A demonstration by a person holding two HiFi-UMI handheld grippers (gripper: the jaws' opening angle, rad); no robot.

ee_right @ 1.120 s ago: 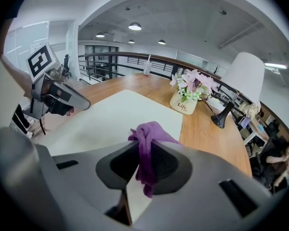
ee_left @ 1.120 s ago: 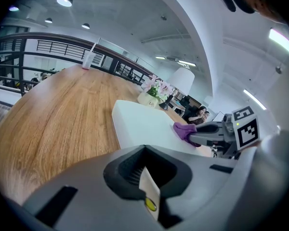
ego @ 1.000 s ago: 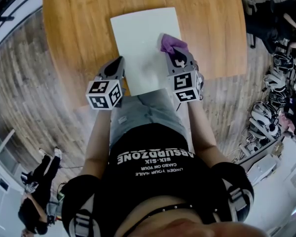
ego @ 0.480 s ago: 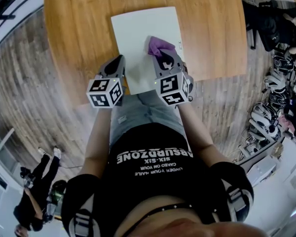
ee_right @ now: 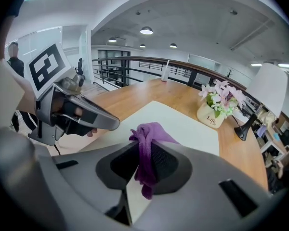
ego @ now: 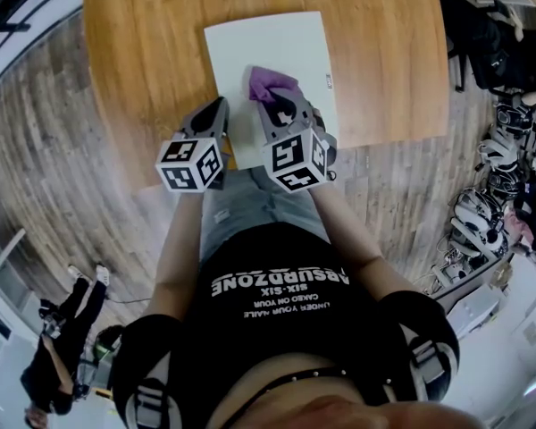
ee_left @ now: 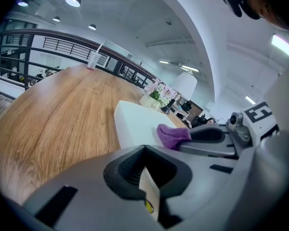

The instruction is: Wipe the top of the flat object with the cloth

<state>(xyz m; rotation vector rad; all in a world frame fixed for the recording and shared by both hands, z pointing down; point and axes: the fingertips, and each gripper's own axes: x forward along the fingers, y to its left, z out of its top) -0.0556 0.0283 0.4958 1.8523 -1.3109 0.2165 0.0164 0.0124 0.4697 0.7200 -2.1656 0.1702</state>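
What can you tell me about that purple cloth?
The purple cloth is small, soft-looking and bunched into folds. The right tongs are shut on it, so a crumpled end sticks out past the tips and a strip hangs down between them. In the head view it sits over the middle of the white board on the wooden table. Whether it presses on the board can't be told.

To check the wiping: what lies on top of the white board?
A purple cloth, clamped in the right hand-held gripper, lies on the white board. The left hand-held gripper grips its edge. Surface under the cloth is hidden.
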